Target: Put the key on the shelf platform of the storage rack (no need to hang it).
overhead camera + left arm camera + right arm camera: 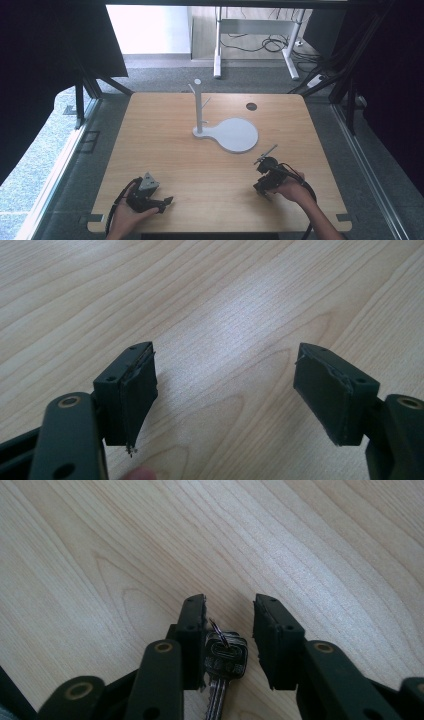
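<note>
we hold r gripper [227, 612] jaws part-spread round key [222, 665], l gripper [225, 385] spread, empty; key could slip bc flat on table [150, 130].

Your key [220, 675] in the right gripper view runs off the bottom edge, so its blade tip is cut away, and the left jaw covers part of its head. From the high view it's too small to pick out near your right gripper [266, 176]. Your left hand [131, 216] slips off the bottom of that view. In the left gripper view, a blurred fingertip [140, 474] barely peeks in at the bottom edge.
</note>
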Demonstrator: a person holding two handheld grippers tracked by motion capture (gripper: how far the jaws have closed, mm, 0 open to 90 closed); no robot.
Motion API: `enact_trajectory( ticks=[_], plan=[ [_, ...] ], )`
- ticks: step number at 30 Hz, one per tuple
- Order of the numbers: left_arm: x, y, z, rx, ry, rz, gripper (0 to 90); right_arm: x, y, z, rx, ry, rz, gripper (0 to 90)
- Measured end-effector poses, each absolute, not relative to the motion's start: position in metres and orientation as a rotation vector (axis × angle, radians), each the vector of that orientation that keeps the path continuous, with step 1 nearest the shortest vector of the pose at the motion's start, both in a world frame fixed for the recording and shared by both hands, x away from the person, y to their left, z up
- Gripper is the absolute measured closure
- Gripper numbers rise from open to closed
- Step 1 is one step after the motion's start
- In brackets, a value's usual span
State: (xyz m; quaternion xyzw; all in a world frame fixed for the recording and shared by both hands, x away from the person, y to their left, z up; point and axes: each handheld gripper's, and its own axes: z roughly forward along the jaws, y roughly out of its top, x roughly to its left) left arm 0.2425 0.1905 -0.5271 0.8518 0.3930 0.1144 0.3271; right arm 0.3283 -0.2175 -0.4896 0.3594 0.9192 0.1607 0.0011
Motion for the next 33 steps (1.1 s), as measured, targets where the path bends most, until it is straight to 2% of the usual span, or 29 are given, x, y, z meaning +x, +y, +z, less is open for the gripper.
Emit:
enact_trajectory(
  ticks=[16,21,23,25,30,33],
  plan=[
    [0.2428,0.1897,-0.5281,2.237,1.031,0.303,25.6,0.3304,-0.2116,-0.4984,1.113,2.918,0.428,76.2],
    [0.2427,0.1886,-0.5285,2.245,1.029,0.301,25.6,0.3298,-0.2092,-0.4979,1.099,2.929,0.403,82.2],
    [0.2428,0.1885,-0.5289,2.246,1.029,0.299,25.6,0.3295,-0.2083,-0.4974,1.095,2.937,0.383,81.7],
    [0.2430,0.1886,-0.5291,2.248,1.030,0.297,25.5,0.3295,-0.2082,-0.4968,1.088,2.935,0.373,77.3],
    [0.2431,0.1886,-0.5287,2.246,1.026,0.293,25.5,0.3300,-0.2114,-0.4947,1.091,2.935,0.371,78.0],
    [0.2431,0.1885,-0.5289,2.247,1.026,0.293,25.5,0.3298,-0.2126,-0.4956,1.115,2.939,0.368,81.6]
  ],
)
